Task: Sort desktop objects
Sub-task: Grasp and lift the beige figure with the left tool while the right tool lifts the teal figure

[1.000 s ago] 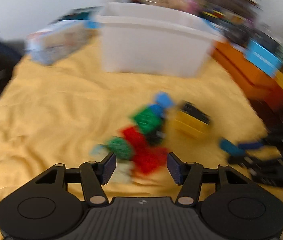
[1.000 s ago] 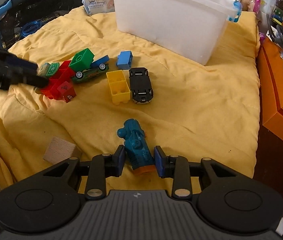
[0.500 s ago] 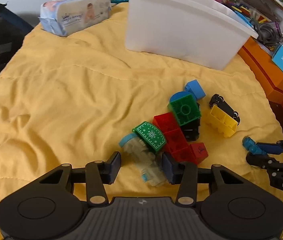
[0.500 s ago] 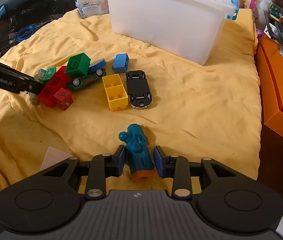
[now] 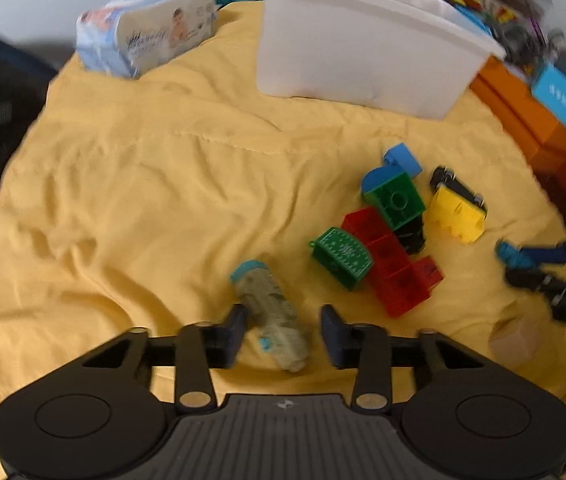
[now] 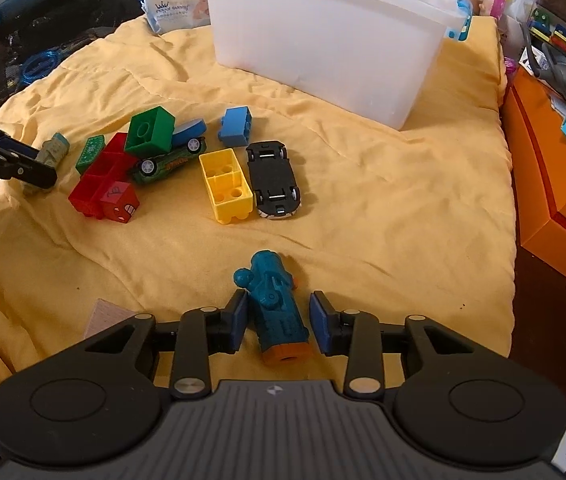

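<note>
Surface: yellow blanket (image 6: 383, 184), rumpled, carrying all the toys.
Left tool (image 5: 283, 330): released; jaws spread around a pale green toy (image 5: 273, 316) that lies tilted between them. The left pad touches it or nearly so; there is a gap at the right pad. View blurred.
Right tool (image 6: 279, 322): released; jaws either side of a teal train (image 6: 277, 308), orange end toward the camera, with a narrow gap at each pad. The train lies on the blanket near its front edge.
Bin (image 6: 323, 36): white, at the blanket's far edge; contents not visible.
Toy cluster: red bricks (image 6: 103, 184), green brick (image 6: 149, 130) and green-blue car (image 6: 171, 158) bunched together left of centre; a small green tile (image 6: 90, 153) just beside the red bricks.
Centre: yellow brick (image 6: 227, 186), hollow side up, beside a black car (image 6: 274, 178) lying wheels up; blue brick (image 6: 235, 126) behind them.
Wooden block (image 6: 105, 318): near the front edge, left of the right tool.
Wipes pack (image 6: 177, 6): far-left corner, beside the bin.
</note>
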Tool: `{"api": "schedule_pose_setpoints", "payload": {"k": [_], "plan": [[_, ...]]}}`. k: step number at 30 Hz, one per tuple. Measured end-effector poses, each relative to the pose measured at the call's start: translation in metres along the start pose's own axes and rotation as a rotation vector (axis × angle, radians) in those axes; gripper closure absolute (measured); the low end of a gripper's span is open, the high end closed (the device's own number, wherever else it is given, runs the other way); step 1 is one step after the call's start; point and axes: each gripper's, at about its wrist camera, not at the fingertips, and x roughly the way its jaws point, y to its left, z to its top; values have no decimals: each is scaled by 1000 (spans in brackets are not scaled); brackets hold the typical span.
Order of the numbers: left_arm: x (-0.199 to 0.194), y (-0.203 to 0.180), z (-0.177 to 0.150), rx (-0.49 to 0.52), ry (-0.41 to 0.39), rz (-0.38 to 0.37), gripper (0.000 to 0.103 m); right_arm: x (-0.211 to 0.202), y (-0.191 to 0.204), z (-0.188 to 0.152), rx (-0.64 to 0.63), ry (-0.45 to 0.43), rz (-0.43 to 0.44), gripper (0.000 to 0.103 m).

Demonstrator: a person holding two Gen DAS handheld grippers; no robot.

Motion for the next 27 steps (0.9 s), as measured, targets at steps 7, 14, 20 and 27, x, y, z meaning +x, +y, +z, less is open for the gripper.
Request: {"api": "schedule_pose_setpoints", "payload": {"k": [7,14,20,27], "plan": [[4,-5,-5,0,-19,8,79,-2,-2,-5,40,-19,-23,56],[-3,-11,-1,38,-29,-34,79,-3,1,-4,3,-1,-6,69],[-41,-11,26,37,-151,-49,79,-16,1,11,-29,-32,-12,77],[-65,-16,78,67,-269,-51,79,-35,-12,46,-23,-138,-22,77]]}}
